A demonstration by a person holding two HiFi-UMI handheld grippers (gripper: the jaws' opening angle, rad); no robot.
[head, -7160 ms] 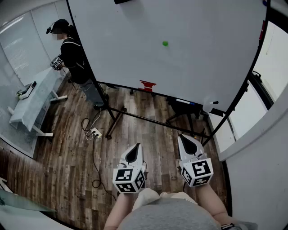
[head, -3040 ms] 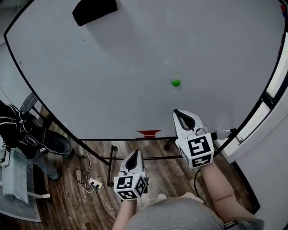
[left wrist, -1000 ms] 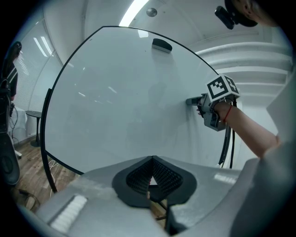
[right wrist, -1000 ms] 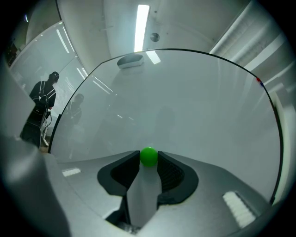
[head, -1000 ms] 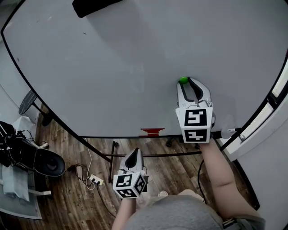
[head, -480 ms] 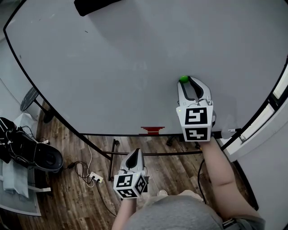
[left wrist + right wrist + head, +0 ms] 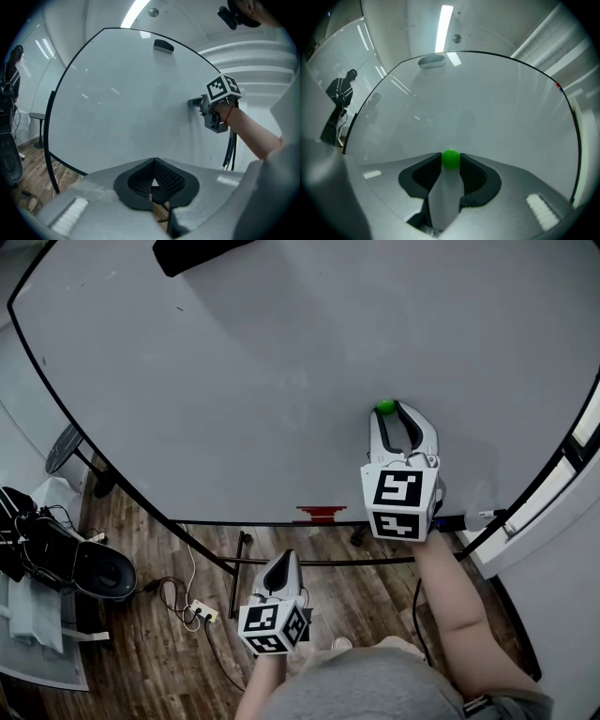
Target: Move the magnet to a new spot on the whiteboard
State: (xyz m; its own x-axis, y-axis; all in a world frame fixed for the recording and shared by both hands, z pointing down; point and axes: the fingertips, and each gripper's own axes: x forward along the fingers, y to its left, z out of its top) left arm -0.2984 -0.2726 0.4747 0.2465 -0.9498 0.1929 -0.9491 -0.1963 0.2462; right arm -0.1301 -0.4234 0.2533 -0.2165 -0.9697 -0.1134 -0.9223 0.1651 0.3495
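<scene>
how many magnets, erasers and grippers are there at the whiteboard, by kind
magnet: 1 (green)
eraser: 1 (black, at the top of the board)
grippers: 2 (left gripper, right gripper)
total: 4

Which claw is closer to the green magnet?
Right. The right claw pinches the green magnet on the whiteboard; the left claw hangs low, well away from it, shut and empty.
</scene>
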